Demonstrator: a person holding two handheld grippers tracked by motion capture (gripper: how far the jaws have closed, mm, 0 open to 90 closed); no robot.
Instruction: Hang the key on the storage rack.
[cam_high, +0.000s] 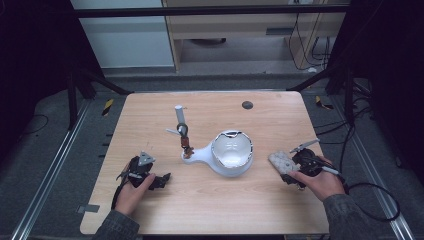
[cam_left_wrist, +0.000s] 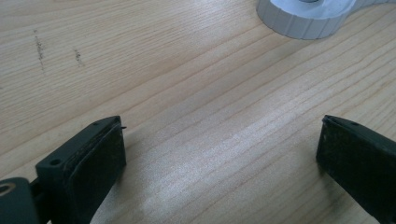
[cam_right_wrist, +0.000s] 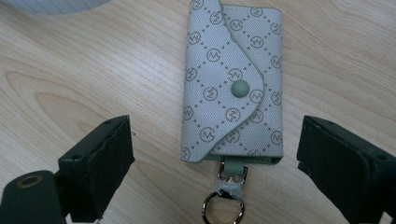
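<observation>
The right claw (cam_right_wrist: 215, 163) stands open, its pads clear of the patterned key case (cam_right_wrist: 233, 84) lying flat on the desk (cam_right_wrist: 70, 93); its snap and ring show there. The left claw (cam_left_wrist: 219, 154) gapes over bare wood near the white stand (cam_high: 227, 155).

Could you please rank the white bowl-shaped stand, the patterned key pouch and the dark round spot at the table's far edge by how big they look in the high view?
1. White bowl-shaped stand, clearly largest.
2. Patterned key pouch, lying by the right gripper.
3. Dark round spot, smallest; it lies farther from the camera, so it may look a little smaller.
</observation>
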